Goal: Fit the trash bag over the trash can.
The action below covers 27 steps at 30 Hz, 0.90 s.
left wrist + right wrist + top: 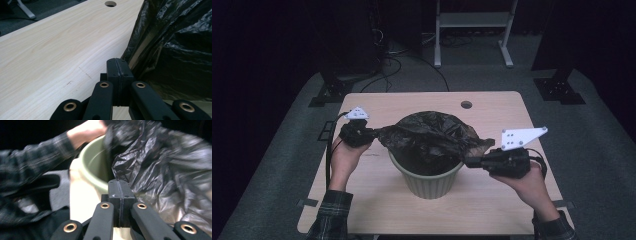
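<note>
Black bin bag [429, 136] draped over green bin [428, 181], mid desk [492, 200]. Thin, limp, slippery film, tears easily; grip at edges. Left gripper [373, 135] & right gripper [469, 161] fingers clamped on opposite edges.

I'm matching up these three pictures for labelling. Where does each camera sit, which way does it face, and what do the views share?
High view: above the person's side, looking forward and down at the pale wooden table; both forearms, left tool and right tool show.
Left gripper view: rides the left tool, looking across the tabletop; its shut black jaws show.
Right gripper view: rides the right tool, facing the green ribbed plastic bin; a plaid sleeve shows.
Shared: the crinkled black plastic bag.
</note>
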Available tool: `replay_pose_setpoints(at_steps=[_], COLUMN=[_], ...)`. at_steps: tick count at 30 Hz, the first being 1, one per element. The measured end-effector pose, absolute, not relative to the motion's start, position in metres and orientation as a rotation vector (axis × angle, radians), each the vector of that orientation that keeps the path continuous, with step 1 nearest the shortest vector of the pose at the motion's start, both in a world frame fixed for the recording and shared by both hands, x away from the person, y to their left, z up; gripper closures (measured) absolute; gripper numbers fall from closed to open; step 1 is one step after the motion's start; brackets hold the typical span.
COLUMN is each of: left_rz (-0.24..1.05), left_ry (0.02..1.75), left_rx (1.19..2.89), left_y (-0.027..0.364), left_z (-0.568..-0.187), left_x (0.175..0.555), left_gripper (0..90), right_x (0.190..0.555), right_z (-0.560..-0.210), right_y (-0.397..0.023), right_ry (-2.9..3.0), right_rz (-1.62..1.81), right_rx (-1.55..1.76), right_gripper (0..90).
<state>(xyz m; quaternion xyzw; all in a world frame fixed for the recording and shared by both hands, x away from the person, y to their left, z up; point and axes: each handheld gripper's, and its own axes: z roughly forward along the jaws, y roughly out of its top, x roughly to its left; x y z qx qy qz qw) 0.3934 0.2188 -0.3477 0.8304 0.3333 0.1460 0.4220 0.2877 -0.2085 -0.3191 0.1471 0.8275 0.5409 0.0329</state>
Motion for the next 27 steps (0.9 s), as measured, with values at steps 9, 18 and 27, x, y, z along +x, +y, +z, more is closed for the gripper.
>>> replay_pose_setpoints(at_steps=[9,18,27], left_rz=[0.357,0.341,0.347], left_ry=[0.837,0.818,0.869], left_rx=[2.080,2.058,2.095], left_y=[0.222,0.219,0.225], left_z=[-0.352,-0.350,-0.354], left_x=[0.390,0.389,0.389], left_gripper=[90.0,90.0,90.0], right_x=[0.263,0.253,0.253], right_z=[-0.355,-0.394,-0.411], right_y=[-0.194,-0.177,-0.153], right_ry=[2.674,2.806,2.874], right_rz=[1.655,1.644,1.496], right_rx=[0.384,0.349,0.330], right_gripper=[90.0,90.0,90.0])
